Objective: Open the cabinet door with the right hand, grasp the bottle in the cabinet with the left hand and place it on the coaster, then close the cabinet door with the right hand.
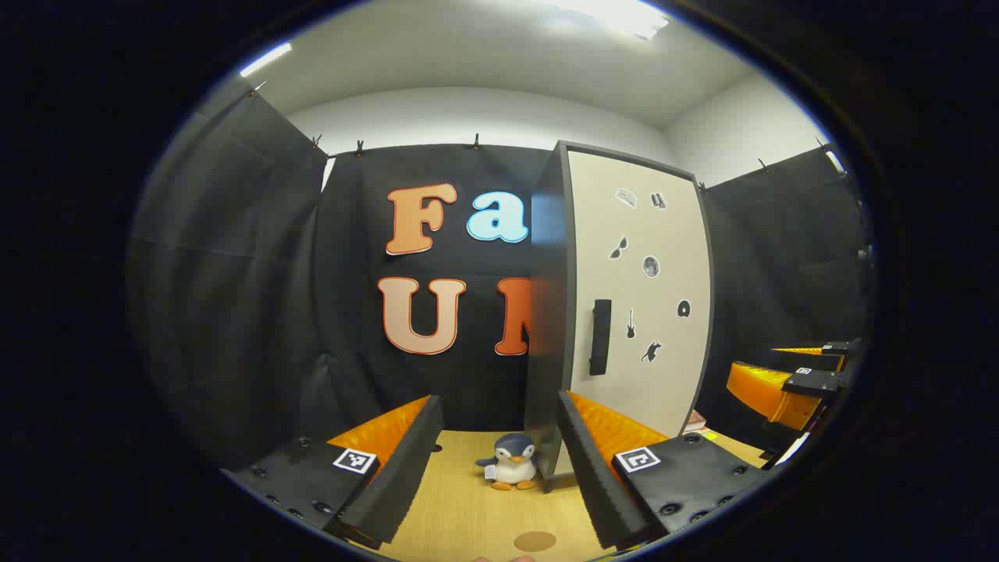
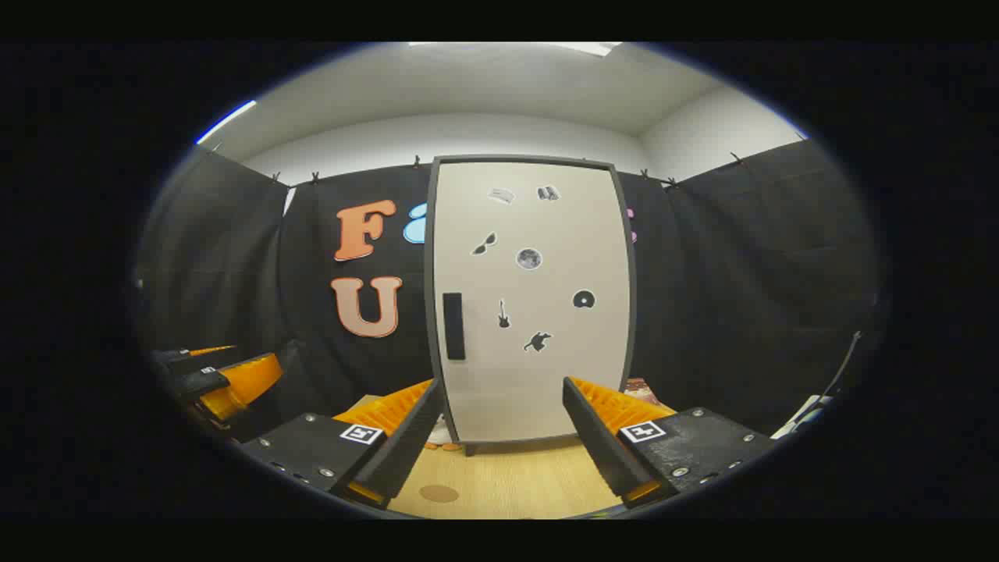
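cabinet door (image 2: 531, 304) shut on the wooden table (image 2: 515, 484), bottle hidden; round coaster (image 2: 439, 493) lies near left. left gripper (image 1: 495, 476) and right gripper (image 2: 499, 445) both hover wide open, holding nothing.

Cabinet door (image 2: 538, 312): off-white panel, dark grey frame, scattered small black-and-grey stickers. Door handle (image 2: 453, 325): black. Table (image 2: 515, 484): light wood grain. Coaster (image 2: 439, 493): plain brown. Toy penguin (image 1: 509, 460): blue-grey with white belly and orange feet. Booth wall (image 2: 749, 297): black cloth.
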Demonstrator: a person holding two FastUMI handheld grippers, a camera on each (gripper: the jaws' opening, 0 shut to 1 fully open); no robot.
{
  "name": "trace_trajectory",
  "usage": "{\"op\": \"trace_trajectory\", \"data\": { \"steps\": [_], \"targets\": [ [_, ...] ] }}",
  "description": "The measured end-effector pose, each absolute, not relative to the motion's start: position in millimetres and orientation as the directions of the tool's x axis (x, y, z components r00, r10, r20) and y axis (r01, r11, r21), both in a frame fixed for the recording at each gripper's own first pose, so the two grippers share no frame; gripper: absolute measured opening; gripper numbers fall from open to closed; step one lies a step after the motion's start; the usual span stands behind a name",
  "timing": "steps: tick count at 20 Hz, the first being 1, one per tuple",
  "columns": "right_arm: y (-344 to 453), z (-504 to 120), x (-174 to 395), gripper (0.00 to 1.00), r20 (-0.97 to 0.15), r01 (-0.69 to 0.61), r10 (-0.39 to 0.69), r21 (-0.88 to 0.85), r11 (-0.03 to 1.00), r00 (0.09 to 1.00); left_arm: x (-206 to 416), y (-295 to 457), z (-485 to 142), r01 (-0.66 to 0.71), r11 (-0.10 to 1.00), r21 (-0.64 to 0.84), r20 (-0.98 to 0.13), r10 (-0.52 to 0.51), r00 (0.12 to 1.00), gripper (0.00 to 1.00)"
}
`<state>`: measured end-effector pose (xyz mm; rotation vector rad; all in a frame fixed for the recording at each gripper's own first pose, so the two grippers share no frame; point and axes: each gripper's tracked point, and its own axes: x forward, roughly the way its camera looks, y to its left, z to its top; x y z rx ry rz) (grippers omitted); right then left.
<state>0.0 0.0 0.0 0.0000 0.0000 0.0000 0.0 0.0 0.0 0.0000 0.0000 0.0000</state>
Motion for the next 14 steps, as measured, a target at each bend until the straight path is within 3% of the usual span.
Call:
{"op": "trace_trajectory", "data": {
  "steps": [11, 14],
  "targets": [
    [-1.7, -5.3, 7.8, 0.95, -0.020, -0.021, 0.021, -0.006, 1.000, 1.000, 3.7, -5.4, -2.7, -0.016, 1.000, -0.014, -0.006, 0.016, 1.000, 0.92],
    [-3.1, -6.3, 10.3, 0.95, -0.023, -0.020, 0.020, -0.003, 1.000, 1.000, 4.3, -5.5, -4.4, -0.019, 1.000, -0.015, -0.010, 0.019, 1.000, 0.96]
  ]
}}
